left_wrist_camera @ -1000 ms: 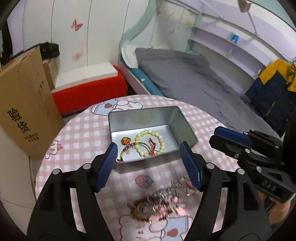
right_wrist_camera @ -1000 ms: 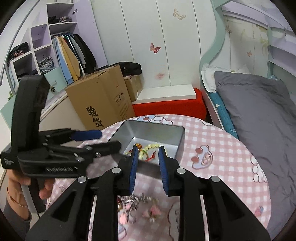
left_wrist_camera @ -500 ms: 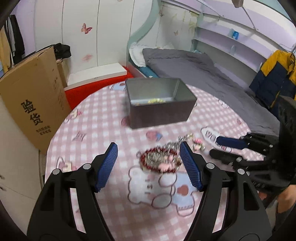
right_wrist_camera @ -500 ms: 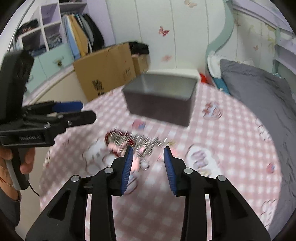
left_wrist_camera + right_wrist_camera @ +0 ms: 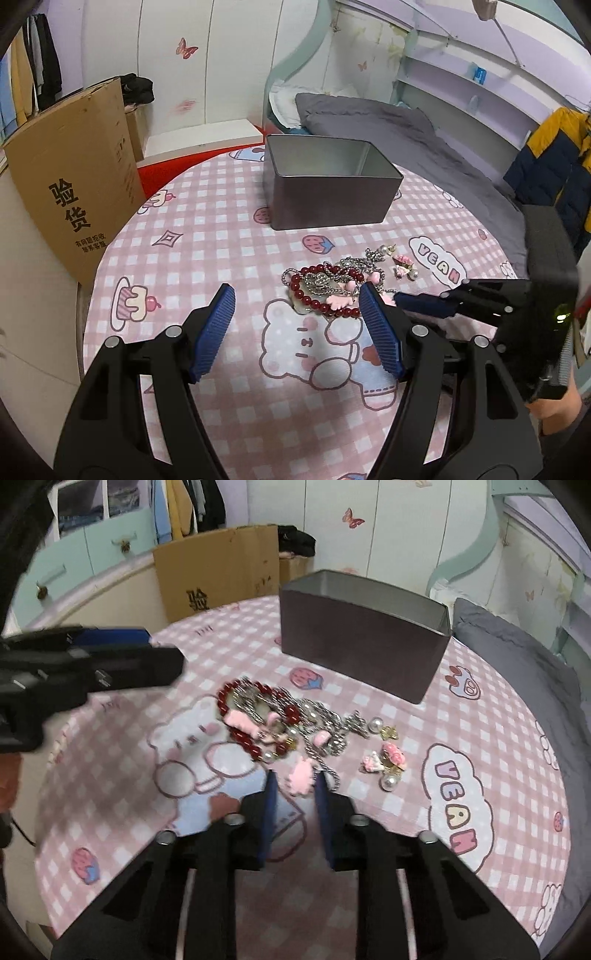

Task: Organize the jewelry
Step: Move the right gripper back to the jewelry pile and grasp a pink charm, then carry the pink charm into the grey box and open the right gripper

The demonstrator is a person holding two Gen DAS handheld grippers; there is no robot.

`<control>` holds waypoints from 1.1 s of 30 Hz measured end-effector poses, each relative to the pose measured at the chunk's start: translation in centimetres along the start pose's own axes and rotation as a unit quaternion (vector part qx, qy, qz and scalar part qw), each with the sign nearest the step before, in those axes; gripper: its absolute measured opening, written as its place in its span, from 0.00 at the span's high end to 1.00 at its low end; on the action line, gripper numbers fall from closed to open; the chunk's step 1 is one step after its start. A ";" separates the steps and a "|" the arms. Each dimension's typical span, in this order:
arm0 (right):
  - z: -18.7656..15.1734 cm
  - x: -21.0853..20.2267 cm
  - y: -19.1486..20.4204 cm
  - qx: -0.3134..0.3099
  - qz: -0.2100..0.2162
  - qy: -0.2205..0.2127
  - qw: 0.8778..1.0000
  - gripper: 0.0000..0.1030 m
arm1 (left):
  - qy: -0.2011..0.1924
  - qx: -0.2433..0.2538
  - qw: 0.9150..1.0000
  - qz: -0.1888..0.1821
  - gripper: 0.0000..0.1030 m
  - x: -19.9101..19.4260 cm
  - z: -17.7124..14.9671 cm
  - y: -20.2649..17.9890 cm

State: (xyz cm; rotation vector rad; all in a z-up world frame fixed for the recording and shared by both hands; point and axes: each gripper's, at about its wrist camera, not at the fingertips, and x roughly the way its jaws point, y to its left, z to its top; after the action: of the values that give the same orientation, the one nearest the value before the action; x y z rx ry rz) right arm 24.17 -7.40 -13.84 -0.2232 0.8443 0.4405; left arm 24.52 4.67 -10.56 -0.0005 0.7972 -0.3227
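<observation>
— Pink, and narrowly framed: found the pink charm (image 5: 300, 775) between the jaws of the right claw (image 5: 295, 781), parted a little, not seen to pinch it.

— Noted. Found the left claw (image 5: 296, 291) spread wide, empty, poised just short of the heap on the bench (image 5: 207, 236).

— Worried about the tangle. Saw the charm lying against the silver chain (image 5: 325, 716), and that chain looped across the red bead bracelet (image 5: 223, 698). Judged a lift of one likely to drag up all three.

— And to spill them short of the tin (image 5: 362, 657), standing well behind the heap. Feared too for the pearl earrings (image 5: 388, 764) just beside, liable to be swept toward the edge by a trailing chain.

— Couldn't rule out a link between charm and chain. Feared also a slip from a shallow pinch on so thin a piece.

— Couldn't see the tin's floor from either view, so left its contents unjudged.
</observation>
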 end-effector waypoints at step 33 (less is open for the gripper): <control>-4.4 -5.5 -12.3 0.143 0.030 -0.064 0.987 0.87 | 0.080 0.098 0.992 -0.029 0.70 10.7 0.9 -12.4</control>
State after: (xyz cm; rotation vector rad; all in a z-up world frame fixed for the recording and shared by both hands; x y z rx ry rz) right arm 23.71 -21.51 -12.28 0.0954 0.7785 0.3807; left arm 28.55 -10.28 -15.94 0.1891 0.9225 -0.4593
